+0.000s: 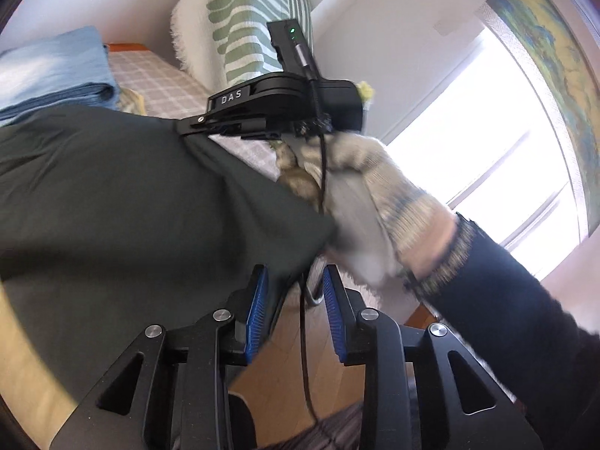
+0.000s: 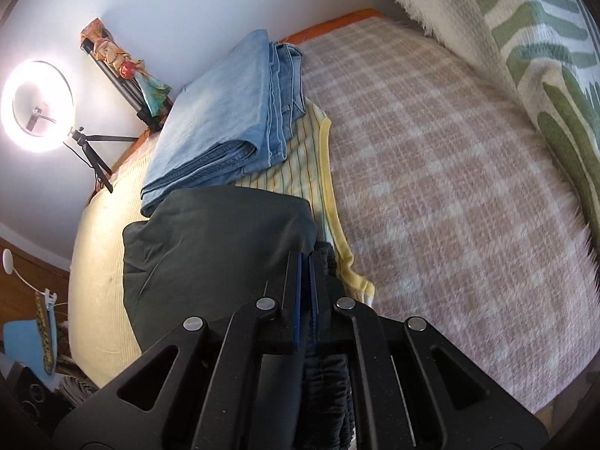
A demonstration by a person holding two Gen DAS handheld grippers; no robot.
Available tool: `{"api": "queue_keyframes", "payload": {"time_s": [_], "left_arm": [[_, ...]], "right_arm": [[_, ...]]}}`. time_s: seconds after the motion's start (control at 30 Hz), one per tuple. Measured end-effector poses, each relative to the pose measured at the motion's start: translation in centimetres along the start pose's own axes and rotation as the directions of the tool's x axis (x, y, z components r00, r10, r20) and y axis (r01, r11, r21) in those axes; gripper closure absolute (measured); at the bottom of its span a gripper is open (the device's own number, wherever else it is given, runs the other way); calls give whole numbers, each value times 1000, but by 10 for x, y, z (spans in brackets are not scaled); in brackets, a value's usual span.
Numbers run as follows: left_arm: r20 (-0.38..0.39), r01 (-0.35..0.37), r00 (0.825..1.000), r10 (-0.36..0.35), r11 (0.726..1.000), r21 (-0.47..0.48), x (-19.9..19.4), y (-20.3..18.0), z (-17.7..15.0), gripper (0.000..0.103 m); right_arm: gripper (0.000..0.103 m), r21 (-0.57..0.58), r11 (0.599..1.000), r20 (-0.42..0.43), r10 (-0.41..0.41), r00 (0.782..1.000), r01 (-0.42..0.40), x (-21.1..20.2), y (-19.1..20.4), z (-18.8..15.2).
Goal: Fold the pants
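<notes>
Here the right gripper [image 2: 304,262] tilts steeply down, jaws clamped on the pants' [image 2: 210,247] gathered waistband at six o'clock. The pants lie on the bed [image 2: 431,157] beside folded jeans [image 2: 225,112]. The left gripper [image 1: 294,288] stands apart (fabric edge just touching its left pad), nothing pinched. A gloved hand [image 1: 360,202] grips the right tool.
</notes>
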State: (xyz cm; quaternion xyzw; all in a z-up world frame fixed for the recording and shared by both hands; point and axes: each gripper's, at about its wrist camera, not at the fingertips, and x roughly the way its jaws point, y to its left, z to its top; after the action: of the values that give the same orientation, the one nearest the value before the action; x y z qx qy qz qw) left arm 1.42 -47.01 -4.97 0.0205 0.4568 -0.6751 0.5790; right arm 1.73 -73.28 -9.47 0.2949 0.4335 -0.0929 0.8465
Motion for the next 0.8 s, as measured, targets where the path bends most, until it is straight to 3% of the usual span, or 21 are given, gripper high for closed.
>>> {"api": "queue_keyframes", "payload": {"time_s": [0.1,0.27,0.4,0.47,0.6,0.7,0.8], "left_arm": [[0,-57,998,58,998,30,-30,-2,-22,75],[12,-208,978,208,978,28,-64,15,-45,75],[13,-276,961,277,960,-38,-72,38,-54,75],[19,-274,961,275,960,-62,-65,46,-53,75],[-13,-252,968,252,964,-90,-41,53,-59,75],[-46,-249,968,247,966,-70,-23,46,-68,75],[-26,-258,966,257,965,-35,-22,35,-70,74]], "right_arm": [[99,-14,1000,17,-21,1000,22,1,2,5],[99,-98,978,6,-183,983,182,-7,10,16],[98,-135,979,42,-148,988,152,-39,22,19],[96,-187,977,20,-103,994,105,-49,38,15],[68,-288,954,-14,-89,996,81,-55,72,-6],[67,-302,951,-31,-73,997,60,-47,80,-20],[67,-288,955,-48,-93,994,76,-28,81,-25]]}}
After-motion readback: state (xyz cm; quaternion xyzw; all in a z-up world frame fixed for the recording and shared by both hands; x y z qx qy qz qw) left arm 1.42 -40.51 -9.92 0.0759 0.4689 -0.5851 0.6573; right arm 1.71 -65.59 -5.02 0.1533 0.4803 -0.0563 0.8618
